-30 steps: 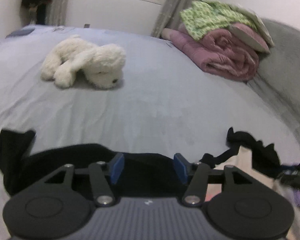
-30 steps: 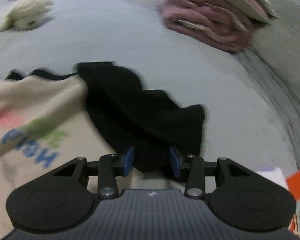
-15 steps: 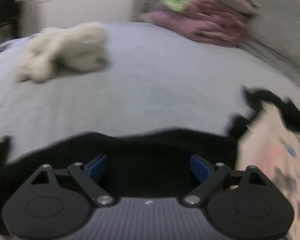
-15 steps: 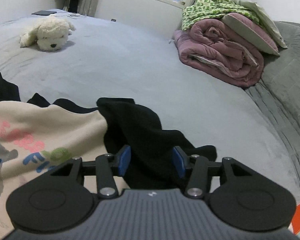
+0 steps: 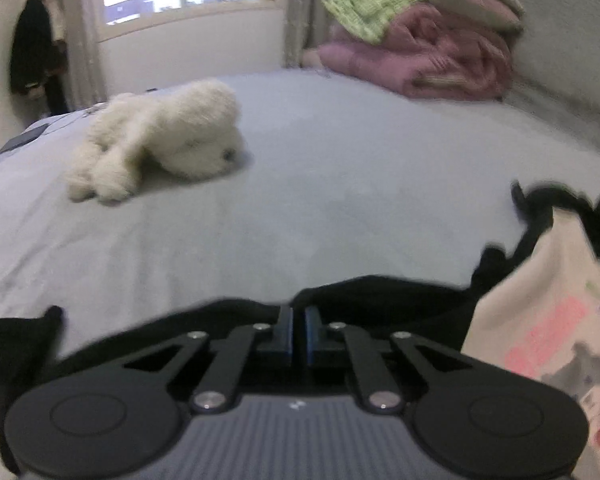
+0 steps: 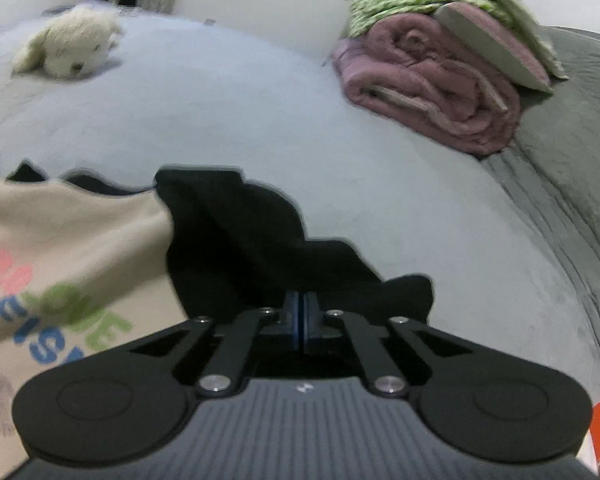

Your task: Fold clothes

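Left wrist view: the left gripper (image 5: 298,332) has its jaws pinched together on the near hem of a black garment (image 5: 380,296) that lies low on the bed (image 5: 300,208). In the right wrist view, the right gripper (image 6: 301,322) is likewise clamped on black cloth (image 6: 252,248), a bunched, uneven part lying just beside a cream printed shirt (image 6: 72,240). Both garments look rumpled with ragged outlines; no neat folded stack shows, so by my reading most of the folding is left, with the black piece gripped at two points, fit for spreading or for a fold. Ahead the bed is broad and bare. A plush dog (image 5: 160,136) and rolled blankets (image 6: 432,92) sit well apart at the far side.
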`<state>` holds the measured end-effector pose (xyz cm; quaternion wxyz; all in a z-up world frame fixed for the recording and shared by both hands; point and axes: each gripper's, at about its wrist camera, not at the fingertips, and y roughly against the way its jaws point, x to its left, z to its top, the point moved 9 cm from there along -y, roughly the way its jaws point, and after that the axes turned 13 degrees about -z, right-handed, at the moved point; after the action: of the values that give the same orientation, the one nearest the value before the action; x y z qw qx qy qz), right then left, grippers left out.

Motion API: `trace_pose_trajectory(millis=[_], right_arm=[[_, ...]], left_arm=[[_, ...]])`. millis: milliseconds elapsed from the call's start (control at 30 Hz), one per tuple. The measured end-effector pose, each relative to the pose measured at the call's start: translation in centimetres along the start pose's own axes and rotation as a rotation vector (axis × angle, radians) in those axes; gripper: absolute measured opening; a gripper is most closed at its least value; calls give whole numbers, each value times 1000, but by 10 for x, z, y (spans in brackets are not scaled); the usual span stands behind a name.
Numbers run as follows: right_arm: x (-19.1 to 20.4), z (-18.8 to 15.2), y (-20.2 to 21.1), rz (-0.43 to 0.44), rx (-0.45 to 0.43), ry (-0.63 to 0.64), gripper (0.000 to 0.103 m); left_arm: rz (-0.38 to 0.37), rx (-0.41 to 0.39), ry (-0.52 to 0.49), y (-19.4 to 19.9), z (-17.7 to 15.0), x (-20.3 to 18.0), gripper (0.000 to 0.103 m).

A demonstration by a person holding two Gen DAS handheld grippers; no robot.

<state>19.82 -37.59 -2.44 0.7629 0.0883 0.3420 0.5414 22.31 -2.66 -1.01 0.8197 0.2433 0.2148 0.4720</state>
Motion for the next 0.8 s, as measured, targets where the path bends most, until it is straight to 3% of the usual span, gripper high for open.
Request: trace_pose_trajectory(millis=[233,400,500,600,633,667,733,800], right_arm=[[-67,31,17,-143,-78,-332,0],[-110,32,20,-207,-86,-523,0],[-136,31,22,-243,-89,-636,0],[-139,1,-10,-361,105,-549,2],[-139,-11,-20,-414,180,-512,2],[-144,-15,-22,-452,200,-502,2],[-157,-13,-16,-512,182,-511,6],[-170,-12,-10,-571,164,-519,12]], left_arm=[[23,-127,72,41,28,32,4],[119,-210,83,64,43,54,0],[94,-200,124,63,38,68,0],[37,-128,165,46,26,65,0],[13,-114,171,42,25,61,5],[-11,-105,170,38,25,55,9],[-52,-101,159,33,28,41,45],[-90,-96,140,27,32,28,65]])
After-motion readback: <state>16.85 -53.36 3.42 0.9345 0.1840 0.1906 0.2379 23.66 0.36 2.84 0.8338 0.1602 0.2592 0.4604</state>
